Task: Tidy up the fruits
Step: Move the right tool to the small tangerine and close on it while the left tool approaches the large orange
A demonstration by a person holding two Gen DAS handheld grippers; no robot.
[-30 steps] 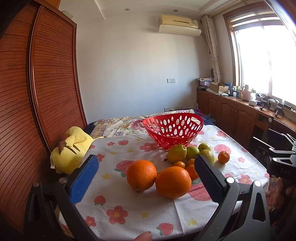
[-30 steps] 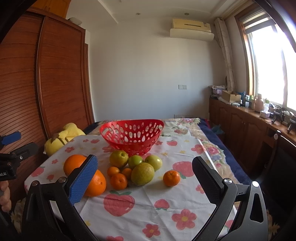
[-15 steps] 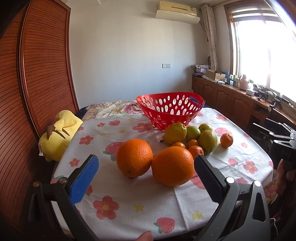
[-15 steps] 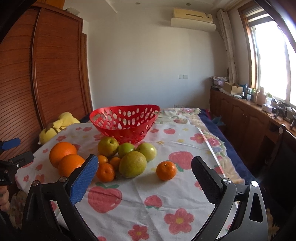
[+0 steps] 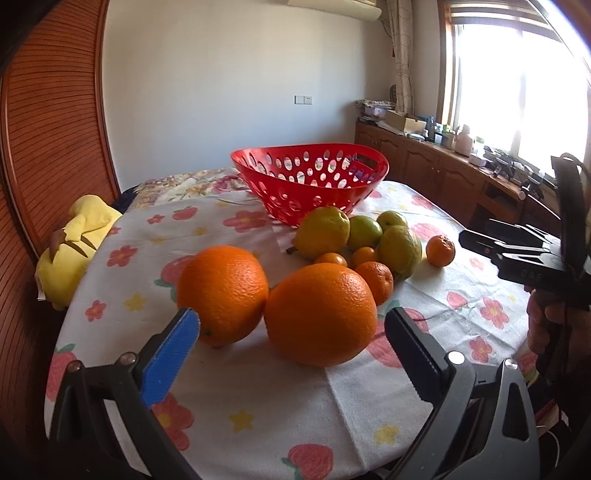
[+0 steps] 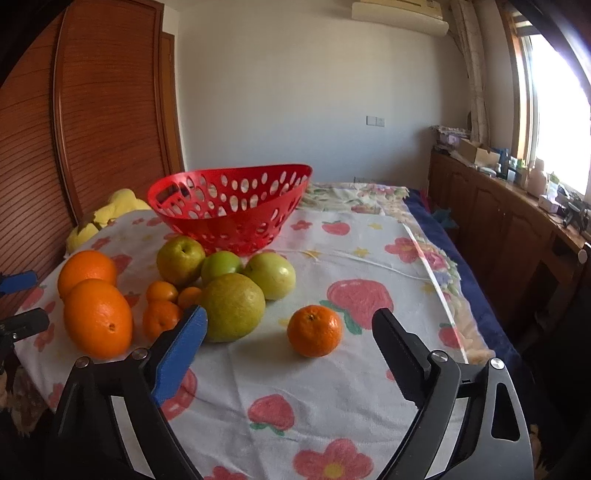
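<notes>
A flowered tablecloth (image 6: 332,376) carries a red basket (image 6: 229,206) and loose fruit (image 6: 232,306).

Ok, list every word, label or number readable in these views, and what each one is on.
"DAS", faint and only partly legible, on the black body of the right gripper seen from the left wrist.
The air conditioner shows no readable marking.
No other text anywhere.

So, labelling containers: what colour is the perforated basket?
Red basket; the right wrist view shows it best.
</notes>
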